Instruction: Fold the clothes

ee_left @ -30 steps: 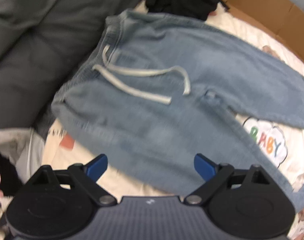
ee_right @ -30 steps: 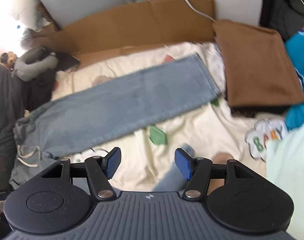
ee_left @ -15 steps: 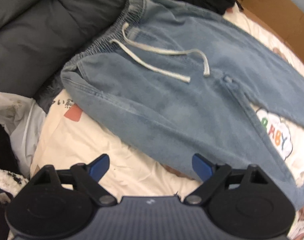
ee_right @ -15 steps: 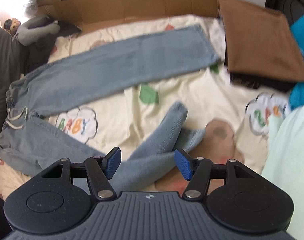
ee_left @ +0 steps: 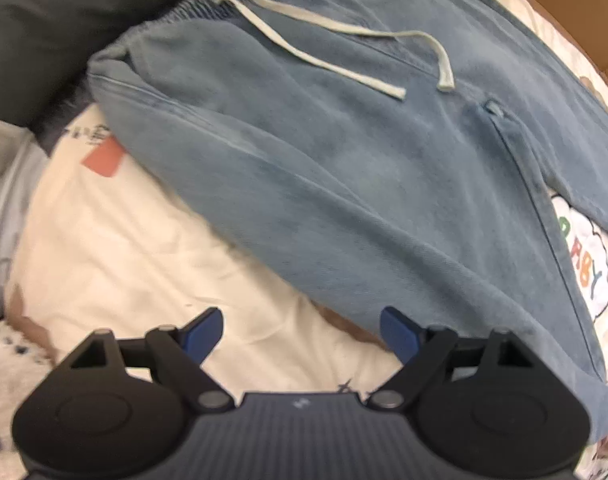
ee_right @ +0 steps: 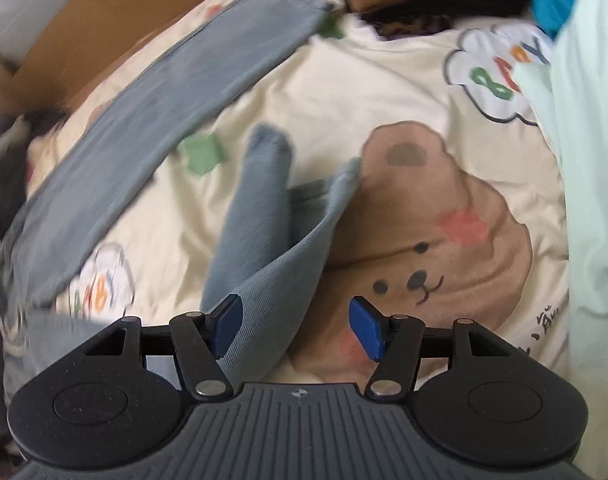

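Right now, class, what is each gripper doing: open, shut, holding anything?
Left gripper: open, holding nothing.
Right gripper: open over the jeans leg, not gripping it.

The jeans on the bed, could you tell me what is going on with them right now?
A person holding two grippers is about to fold the blue jeans, spread on a cartoon-print sheet. The left gripper hangs open over the sheet beside the hip edge. The right gripper is open around the crumpled near leg, not pinching it. The other leg lies straight.
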`<state>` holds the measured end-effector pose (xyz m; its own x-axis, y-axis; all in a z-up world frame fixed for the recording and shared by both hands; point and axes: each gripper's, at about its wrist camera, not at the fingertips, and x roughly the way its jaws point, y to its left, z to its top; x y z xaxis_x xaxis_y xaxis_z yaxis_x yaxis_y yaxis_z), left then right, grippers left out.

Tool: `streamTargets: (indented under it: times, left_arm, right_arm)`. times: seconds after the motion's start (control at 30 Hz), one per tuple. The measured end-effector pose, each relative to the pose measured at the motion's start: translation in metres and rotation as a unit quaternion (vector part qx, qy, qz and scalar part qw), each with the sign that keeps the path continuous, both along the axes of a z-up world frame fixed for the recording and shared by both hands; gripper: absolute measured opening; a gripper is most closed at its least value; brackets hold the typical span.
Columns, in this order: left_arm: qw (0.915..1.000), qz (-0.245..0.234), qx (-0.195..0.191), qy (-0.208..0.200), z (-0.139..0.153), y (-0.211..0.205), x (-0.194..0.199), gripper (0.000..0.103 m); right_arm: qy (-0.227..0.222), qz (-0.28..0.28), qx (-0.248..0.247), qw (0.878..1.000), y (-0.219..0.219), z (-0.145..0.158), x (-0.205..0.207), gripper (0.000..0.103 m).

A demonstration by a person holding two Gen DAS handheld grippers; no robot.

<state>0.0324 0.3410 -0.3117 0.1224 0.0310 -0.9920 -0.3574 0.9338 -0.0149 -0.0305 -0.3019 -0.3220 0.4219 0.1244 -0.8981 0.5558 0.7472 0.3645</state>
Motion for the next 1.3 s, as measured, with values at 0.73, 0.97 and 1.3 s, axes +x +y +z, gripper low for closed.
streamTargets:
  times: [0.73, 0.97, 1.3]
  left_arm:
    - [0.9974, 0.049, -0.043, -0.029, -0.036, 0.000, -0.002, 0.089]
    - [0.9976, 0.051, -0.015, -0.044, -0.019, 0.006, -0.015, 0.087]
    - [0.9876, 0.135, -0.032, -0.073, -0.007, 0.032, -0.026, 0.085]
  right_arm:
    - [0.032, -0.051, 0.004, 0.998, -0.022, -0.019, 0.008, 0.001]
    - [0.066, -0.033, -0.016, 0.997, -0.014, -0.011, -0.014, 0.001]
    - [0.149, -0.008, -0.028, 0.988, -0.002, -0.030, -0.039, 0.002]
